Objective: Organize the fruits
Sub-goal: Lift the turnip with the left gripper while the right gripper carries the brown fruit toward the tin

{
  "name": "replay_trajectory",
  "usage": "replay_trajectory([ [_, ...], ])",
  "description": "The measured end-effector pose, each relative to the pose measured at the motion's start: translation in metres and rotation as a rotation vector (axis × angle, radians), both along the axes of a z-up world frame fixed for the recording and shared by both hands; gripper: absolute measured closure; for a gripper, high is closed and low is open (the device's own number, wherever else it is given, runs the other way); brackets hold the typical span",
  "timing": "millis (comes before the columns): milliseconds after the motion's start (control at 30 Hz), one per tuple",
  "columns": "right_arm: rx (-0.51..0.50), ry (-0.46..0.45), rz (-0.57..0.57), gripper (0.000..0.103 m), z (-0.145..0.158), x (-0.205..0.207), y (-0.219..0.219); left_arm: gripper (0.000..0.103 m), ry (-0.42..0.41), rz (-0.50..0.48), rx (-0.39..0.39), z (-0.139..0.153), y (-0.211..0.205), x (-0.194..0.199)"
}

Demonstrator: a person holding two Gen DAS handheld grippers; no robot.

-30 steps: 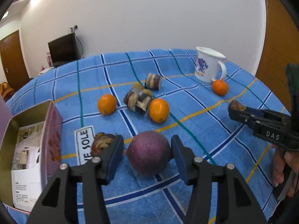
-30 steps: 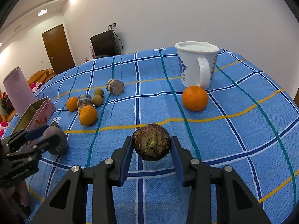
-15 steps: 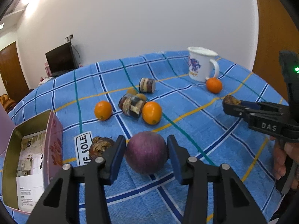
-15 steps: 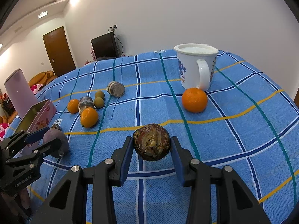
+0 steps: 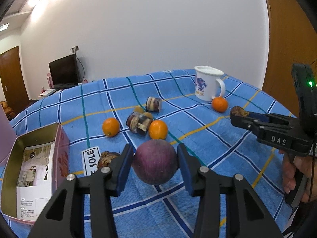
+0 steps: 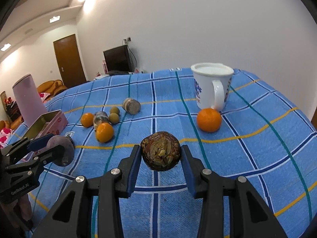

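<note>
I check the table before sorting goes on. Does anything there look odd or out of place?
Yes. Two small jars lie on their sides among the oranges, not upright. A white mug also stands among the fruit. Nothing looks spilled or broken.

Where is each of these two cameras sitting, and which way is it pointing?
Left wrist view: sits on the left tool, looks along its fingers at the purple fruit they hold; a hand shows at right.
Right wrist view: sits on the right tool, looks over the brown fruit it grips; no hand clearly shows.
Shared: the blue checked cloth, white mug, oranges, pink tin, and each other's tool.
</note>
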State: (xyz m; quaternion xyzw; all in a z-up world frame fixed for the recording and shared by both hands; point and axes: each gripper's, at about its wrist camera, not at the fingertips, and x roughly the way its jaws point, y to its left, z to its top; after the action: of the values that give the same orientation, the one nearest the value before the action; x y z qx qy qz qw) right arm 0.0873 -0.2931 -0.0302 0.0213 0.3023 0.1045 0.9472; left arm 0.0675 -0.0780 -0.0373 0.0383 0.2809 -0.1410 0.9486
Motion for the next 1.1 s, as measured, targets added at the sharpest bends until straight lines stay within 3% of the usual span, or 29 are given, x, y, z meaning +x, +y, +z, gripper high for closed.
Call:
replay_trajectory([
  [633,-0.032,-0.146,0.044,0.061,0.013,-0.024,0.011,0.056,-0.093,0.022,-0.035,0.009,0.009,-0.018],
  [1100,-0.055,-0.199,0.084,0.061,0.017,-0.036,0.027,0.057,-0.143,0.035,-0.044,0.013,0.013,-0.031],
])
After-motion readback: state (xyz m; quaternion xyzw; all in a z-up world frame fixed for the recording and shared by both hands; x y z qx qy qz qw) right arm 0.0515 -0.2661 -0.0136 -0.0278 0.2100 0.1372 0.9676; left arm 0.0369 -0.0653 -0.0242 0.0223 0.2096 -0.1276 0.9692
